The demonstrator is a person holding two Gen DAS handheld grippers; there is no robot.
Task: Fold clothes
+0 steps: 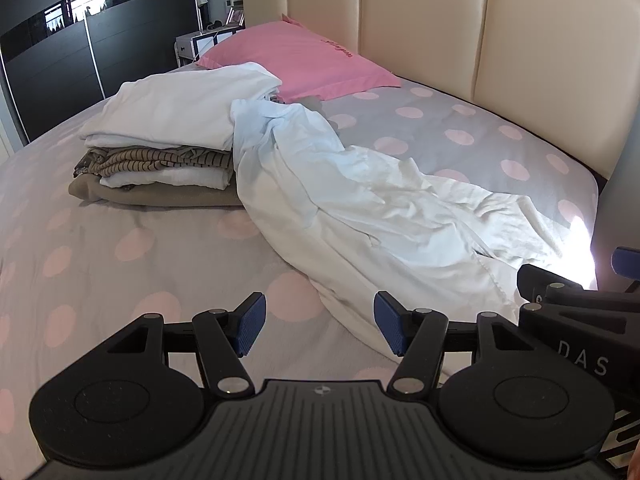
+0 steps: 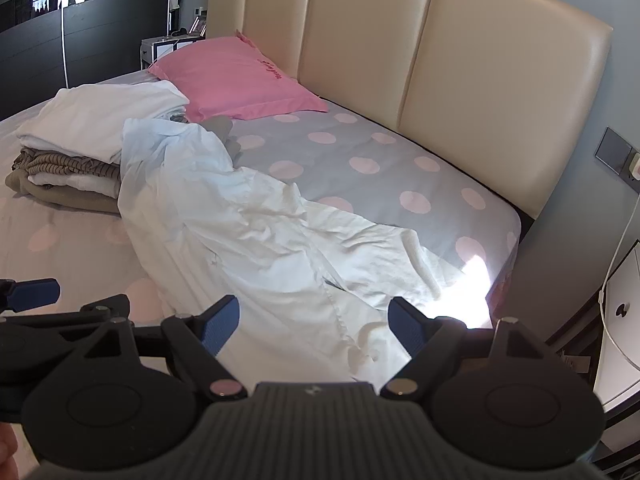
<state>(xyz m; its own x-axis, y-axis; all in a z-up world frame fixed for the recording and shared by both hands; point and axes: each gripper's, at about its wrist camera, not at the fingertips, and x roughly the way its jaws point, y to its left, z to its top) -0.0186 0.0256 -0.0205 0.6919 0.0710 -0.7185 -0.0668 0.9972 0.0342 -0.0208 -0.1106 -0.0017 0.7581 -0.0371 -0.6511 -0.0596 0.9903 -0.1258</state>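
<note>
- The bed, under a grey sheet with pale pink dots, fills both views; a wide bare stretch of sheet lies in front of the left gripper, and another runs between the crumpled garment and the headboard.
- The cream padded headboard closes off the far side; the mattress's right edge drops away just right of the sunlit patch.
- The white garment, the piece to fold, sprawls unfolded in a long diagonal from the stack down to the near right corner, its hem ending close to both grippers.
- The stack of folded clothes sits to the left, touching the garment's upper end: white on top, striped brown, white, taupe at the bottom.
- The pink pillow lies behind the stack against the headboard; its embroidered writing is too small to read.
- The left gripper is released, blue pads spread apart over bare sheet, holding nothing.
- The right gripper is likewise spread wide and empty, poised over the garment's hem.
- Only the left wrist view shows the letters "DAS" on the right gripper's body.
- Only the right wrist view shows the wall socket and white bedside cabinet.
</note>
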